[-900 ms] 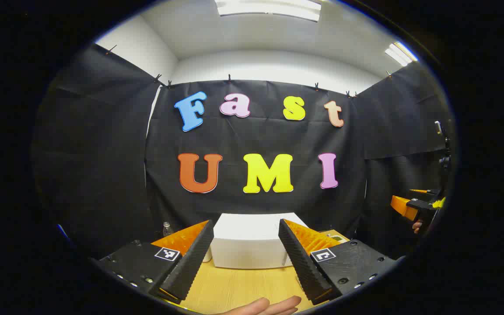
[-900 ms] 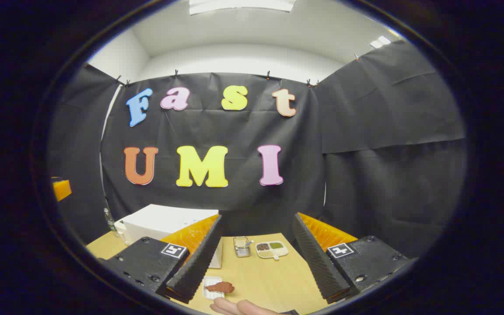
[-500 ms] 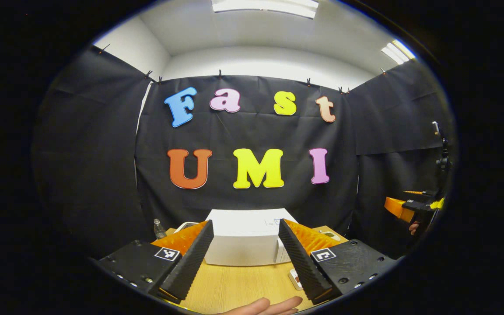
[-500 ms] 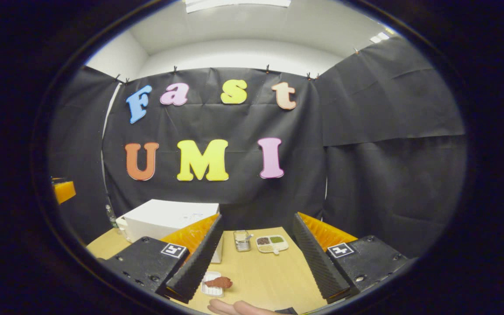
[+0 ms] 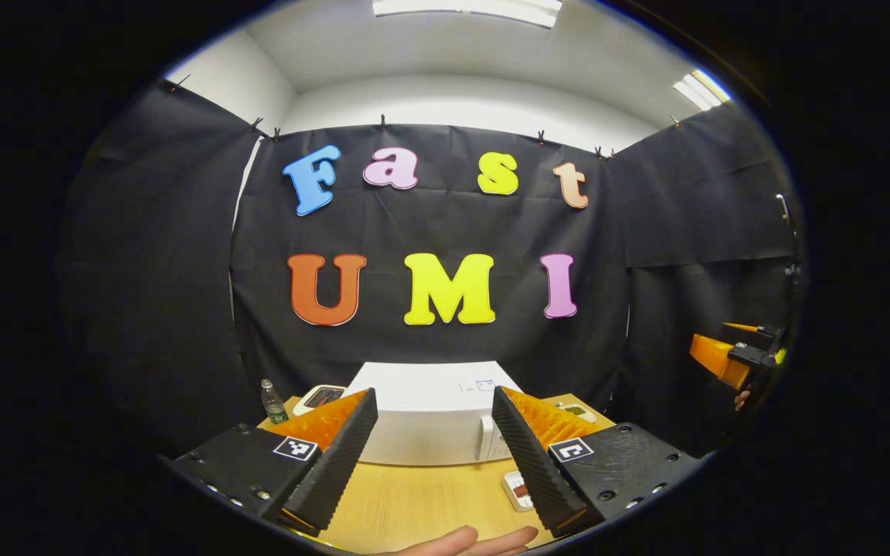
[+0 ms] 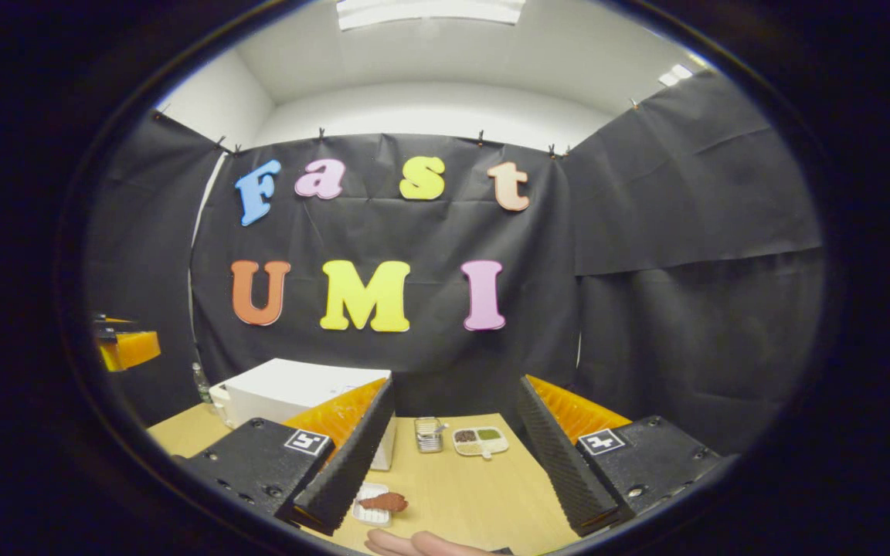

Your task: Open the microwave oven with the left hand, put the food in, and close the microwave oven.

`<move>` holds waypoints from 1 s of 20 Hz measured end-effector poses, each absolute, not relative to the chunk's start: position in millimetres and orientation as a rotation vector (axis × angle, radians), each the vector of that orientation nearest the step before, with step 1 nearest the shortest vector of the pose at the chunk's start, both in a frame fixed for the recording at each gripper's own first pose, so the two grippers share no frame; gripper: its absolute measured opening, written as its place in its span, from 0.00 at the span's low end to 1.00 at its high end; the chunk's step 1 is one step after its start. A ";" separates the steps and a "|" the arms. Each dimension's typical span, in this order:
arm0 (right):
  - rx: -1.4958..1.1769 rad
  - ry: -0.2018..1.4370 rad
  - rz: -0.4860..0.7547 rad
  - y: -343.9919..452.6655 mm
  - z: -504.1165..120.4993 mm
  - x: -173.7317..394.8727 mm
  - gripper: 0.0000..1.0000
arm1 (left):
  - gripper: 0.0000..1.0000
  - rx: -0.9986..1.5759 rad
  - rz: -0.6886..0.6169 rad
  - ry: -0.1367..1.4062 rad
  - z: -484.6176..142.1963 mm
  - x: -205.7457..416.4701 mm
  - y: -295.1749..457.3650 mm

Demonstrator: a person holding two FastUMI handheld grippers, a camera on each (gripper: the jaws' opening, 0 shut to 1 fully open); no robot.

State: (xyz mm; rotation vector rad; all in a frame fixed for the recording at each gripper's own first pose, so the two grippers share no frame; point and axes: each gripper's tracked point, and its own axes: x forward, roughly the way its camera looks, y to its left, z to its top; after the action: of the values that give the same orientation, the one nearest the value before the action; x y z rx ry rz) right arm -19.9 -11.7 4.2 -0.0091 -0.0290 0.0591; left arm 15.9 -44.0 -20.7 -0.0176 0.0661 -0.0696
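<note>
1. The left tool (image 5: 433, 421) hangs above the light wooden desk (image 5: 414, 506), fingers spread wide, holding nothing.
2. The boxy white microwave oven (image 5: 429, 417) stands ahead, door seemingly closed.
3. The right tool (image 6: 453, 417) is likewise spread and empty.
4. The reddish-brown food on its small white tray (image 6: 383, 503) lies on the desk, near the microwave oven.

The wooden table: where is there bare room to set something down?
Bare wood lies on the table between the food tray and the far divided dish, and before the microwave. It is crowded beside the microwave, where a bottle stands.
</note>
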 end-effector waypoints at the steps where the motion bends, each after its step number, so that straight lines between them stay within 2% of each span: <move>1: 0.005 -0.017 0.076 -8.6 0.8 -23.0 1.00 | 0.93 -0.024 -0.083 0.073 -22.9 18.8 -48.5; 3: 0.037 -0.009 0.117 -0.8 1.1 -28.9 1.00 | 0.93 -0.025 -0.087 0.064 -26.5 23.9 -53.6; 6: 0.042 -0.029 0.106 -6.5 5.2 -29.8 1.00 | 0.93 -0.041 -0.068 0.072 -47.2 41.6 -58.9; 10: 0.031 -0.044 0.087 -8.1 3.4 -27.6 1.00 | 0.93 -0.087 -0.094 0.183 -103.1 72.8 -85.7; 11: 0.022 -0.041 0.092 -6.8 1.9 -26.4 0.94 | 0.93 -0.077 -0.093 0.204 -115.6 81.2 -88.5; 12: 0.018 -0.032 0.098 -5.8 0.4 -26.1 0.94 | 0.93 -0.073 -0.090 0.222 -131.0 89.6 -90.1; 13: 0.020 -0.026 0.105 -4.5 -0.6 -25.6 1.00 | 0.93 -0.075 -0.093 0.236 -143.5 97.7 -94.3; 17: 0.004 -0.023 0.093 -12.1 -4.5 -20.9 1.00 | 0.93 -0.147 -0.142 0.268 -186.2 125.2 -118.2; 20: -0.005 -0.014 0.080 -17.7 -12.4 -16.1 1.00 | 0.93 -0.143 -0.128 0.241 -212.2 150.0 -123.9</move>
State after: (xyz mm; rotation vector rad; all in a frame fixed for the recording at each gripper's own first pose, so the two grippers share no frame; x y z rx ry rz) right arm -16.1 -17.7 -12.4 -0.0048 -0.0140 0.0797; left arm 150.0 -123.9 -212.2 -0.1427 0.2414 -0.1281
